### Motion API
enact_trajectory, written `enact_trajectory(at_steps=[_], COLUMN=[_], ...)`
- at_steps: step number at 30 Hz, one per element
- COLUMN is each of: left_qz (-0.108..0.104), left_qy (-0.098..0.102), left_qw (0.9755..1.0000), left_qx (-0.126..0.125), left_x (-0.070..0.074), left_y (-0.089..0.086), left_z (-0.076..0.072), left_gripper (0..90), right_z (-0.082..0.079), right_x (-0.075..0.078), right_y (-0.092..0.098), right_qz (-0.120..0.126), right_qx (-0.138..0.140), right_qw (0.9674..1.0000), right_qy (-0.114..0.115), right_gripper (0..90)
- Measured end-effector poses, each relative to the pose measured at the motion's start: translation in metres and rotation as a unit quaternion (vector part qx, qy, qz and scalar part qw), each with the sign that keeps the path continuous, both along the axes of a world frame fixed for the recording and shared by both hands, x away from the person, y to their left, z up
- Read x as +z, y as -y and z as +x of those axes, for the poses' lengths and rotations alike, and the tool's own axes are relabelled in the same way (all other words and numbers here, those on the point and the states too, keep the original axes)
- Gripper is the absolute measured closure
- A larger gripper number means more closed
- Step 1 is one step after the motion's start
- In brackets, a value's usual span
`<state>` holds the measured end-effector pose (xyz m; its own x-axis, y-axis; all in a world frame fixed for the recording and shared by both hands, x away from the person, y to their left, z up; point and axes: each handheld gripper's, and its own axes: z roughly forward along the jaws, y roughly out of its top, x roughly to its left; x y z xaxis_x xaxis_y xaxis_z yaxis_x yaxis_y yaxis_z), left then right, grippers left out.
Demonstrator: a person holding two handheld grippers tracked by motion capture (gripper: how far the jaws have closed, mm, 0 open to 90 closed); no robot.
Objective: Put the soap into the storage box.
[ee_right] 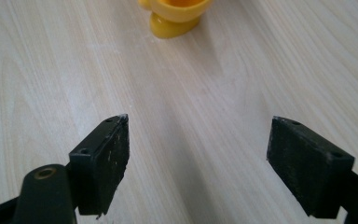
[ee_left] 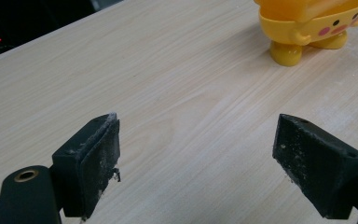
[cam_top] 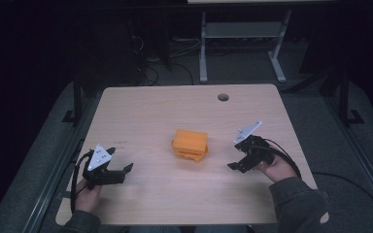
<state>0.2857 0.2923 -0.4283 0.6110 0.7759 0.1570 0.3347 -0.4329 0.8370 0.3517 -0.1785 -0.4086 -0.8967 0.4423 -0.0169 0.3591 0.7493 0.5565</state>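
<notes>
High view puts the yellow toy container (cam_top: pixel 190 144) mid-tabletop between our spread left gripper (cam_top: pixel 124 171) and spread right gripper (cam_top: pixel 235 165), so we should close in evenly from both sides

Yellow-orange toy container (cam_top: pixel 190 144) with pink cheek spots and black dot eyes; pale wood-grain counter (cam_top: pixel 141 116); black tongs, left (cam_top: pixel 120 173) and right (cam_top: pixel 236 161).

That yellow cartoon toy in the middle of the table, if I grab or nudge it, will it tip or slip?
The yellow toy looks like glossy moulded plastic, so probably stiff, fairly light, and somewhat slippery between jaws. It stands on small rounded feet under a wider body, so a push up high might tip it. It seems unlikely to roll.
</notes>
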Motion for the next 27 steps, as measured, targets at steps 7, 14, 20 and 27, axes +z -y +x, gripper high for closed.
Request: enact_trajectory(at_steps=[7,14,20,27], left_qz=[-0.002,0.002,0.003,-0.004], left_qy=[0.0,-0.003,-0.002,-0.013], left_qw=[1.0,1.0,1.0,0.9999], left_qx=[-0.001,-0.002,-0.003,-0.006], left_x=[0.0,-0.001,-0.001,-0.002], left_y=[0.001,0.001,0.002,0.002], left_z=[0.0,0.0,0.0,0.001], left_gripper=[14.1,14.1,14.1,14.1], right_z=[-0.006,-0.015,-0.02,-0.03], right_x=[-0.004,-0.007,-0.009,-0.017], right_y=[0.008,0.022,0.029,0.041], right_qz=[0.001,0.01,0.016,0.019], right_qx=[-0.009,-0.024,-0.029,-0.04], right_qw=[1.0,0.9997,0.9995,0.999], right_qy=[0.0,0.0,0.002,-0.002], right_gripper=[20.6,20.6,20.6,21.0])
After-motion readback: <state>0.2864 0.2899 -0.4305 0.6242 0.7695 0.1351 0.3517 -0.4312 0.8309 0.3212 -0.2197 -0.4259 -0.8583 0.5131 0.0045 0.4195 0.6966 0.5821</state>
